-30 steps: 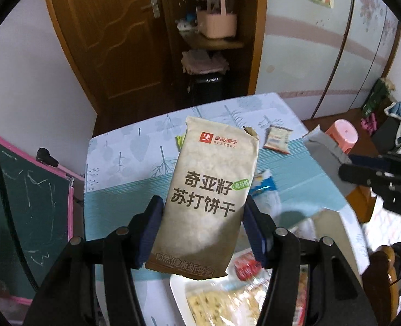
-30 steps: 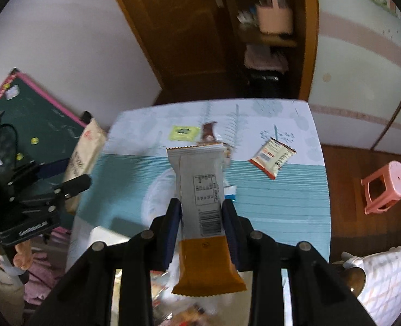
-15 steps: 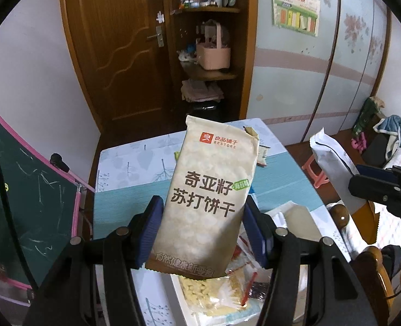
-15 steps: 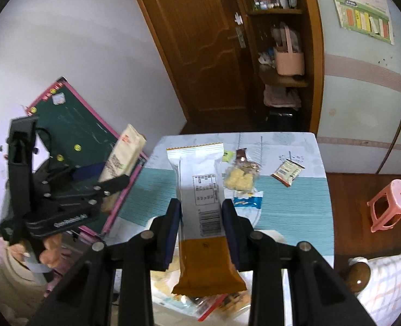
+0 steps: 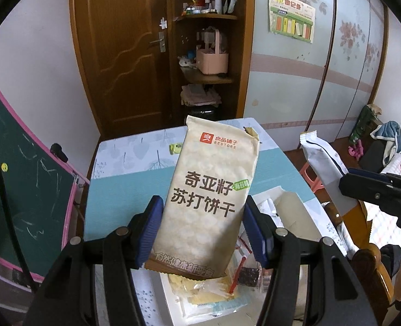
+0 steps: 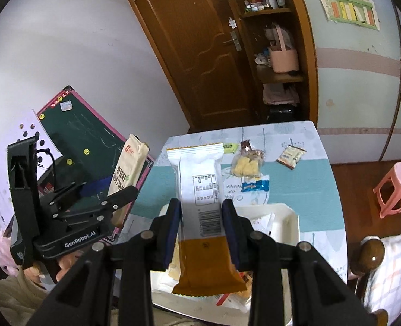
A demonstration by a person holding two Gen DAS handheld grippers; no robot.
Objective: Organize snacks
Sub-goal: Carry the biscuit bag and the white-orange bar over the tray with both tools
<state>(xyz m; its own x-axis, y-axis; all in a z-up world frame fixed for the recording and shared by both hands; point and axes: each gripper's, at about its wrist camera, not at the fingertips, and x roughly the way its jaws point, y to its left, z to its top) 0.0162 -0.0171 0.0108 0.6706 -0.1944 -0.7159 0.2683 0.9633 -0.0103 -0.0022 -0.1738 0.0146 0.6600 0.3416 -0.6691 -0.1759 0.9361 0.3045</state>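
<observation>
My left gripper (image 5: 203, 225) is shut on a beige soda cracker pack (image 5: 208, 190) and holds it upright, high above the table. The pack also shows in the right wrist view (image 6: 127, 168). My right gripper (image 6: 200, 228) is shut on a white and orange snack pack (image 6: 200, 203), also seen in the left wrist view (image 5: 322, 171). Below both lies a white tray (image 6: 290, 217) with several snack bags in it. Loose snacks lie on the table: a clear bag of yellow puffs (image 6: 246, 163), a blue and white packet (image 6: 254, 184) and a small cream packet (image 6: 291, 156).
The table (image 6: 295, 187) has a teal and leaf-print cloth. A small yellow-green packet (image 5: 175, 147) lies at its far side. A chalkboard (image 5: 15, 179) leans at the left. A pink stool (image 6: 395, 184) stands at the right, a wooden door (image 5: 124, 54) and shelves behind.
Both grippers have risen well above the table with their packs still held. The views now take in more of the room, and the table looks smaller.
</observation>
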